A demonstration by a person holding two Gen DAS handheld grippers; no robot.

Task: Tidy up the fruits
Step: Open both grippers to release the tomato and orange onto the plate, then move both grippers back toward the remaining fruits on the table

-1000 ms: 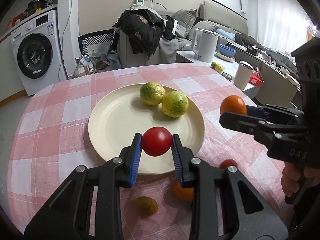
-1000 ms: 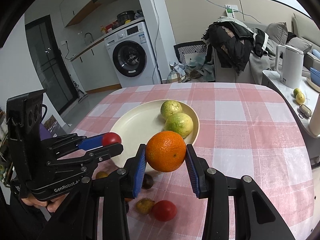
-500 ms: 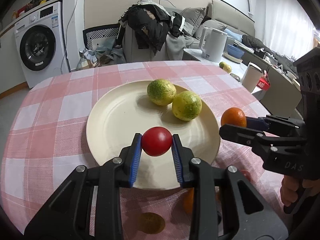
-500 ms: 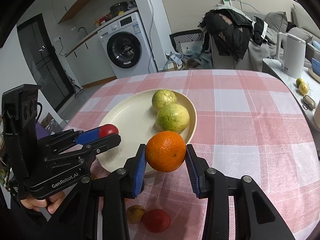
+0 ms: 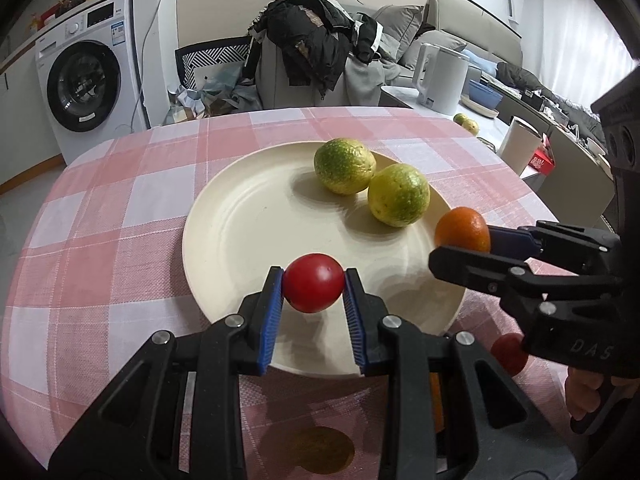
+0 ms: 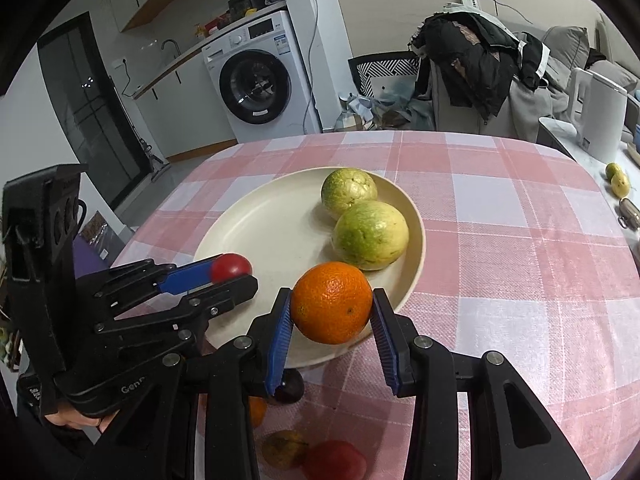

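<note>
My left gripper [image 5: 314,285] is shut on a red tomato [image 5: 313,282] and holds it above the near rim of the cream plate [image 5: 256,240]. My right gripper [image 6: 331,309] is shut on an orange [image 6: 331,307] above the plate's near right rim [image 6: 418,240]. Two green-yellow fruits [image 5: 344,171] [image 5: 399,194] lie on the plate's far right side; they also show in the right wrist view [image 6: 349,193] [image 6: 370,234]. Each gripper shows in the other's view: the right one with the orange [image 5: 462,232], the left one with the tomato [image 6: 231,267].
Loose fruits lie on the pink checked tablecloth near me: a red one [image 5: 509,354], a brownish one [image 5: 323,450], an orange one [image 6: 256,411], a dark one [image 6: 291,390]. A white kettle [image 5: 440,76] and a cup [image 5: 520,145] stand on a side counter to the right.
Both grippers have moved forward toward the plate with their fruits. The tomato and the orange now hang over the plate's near rim.
</note>
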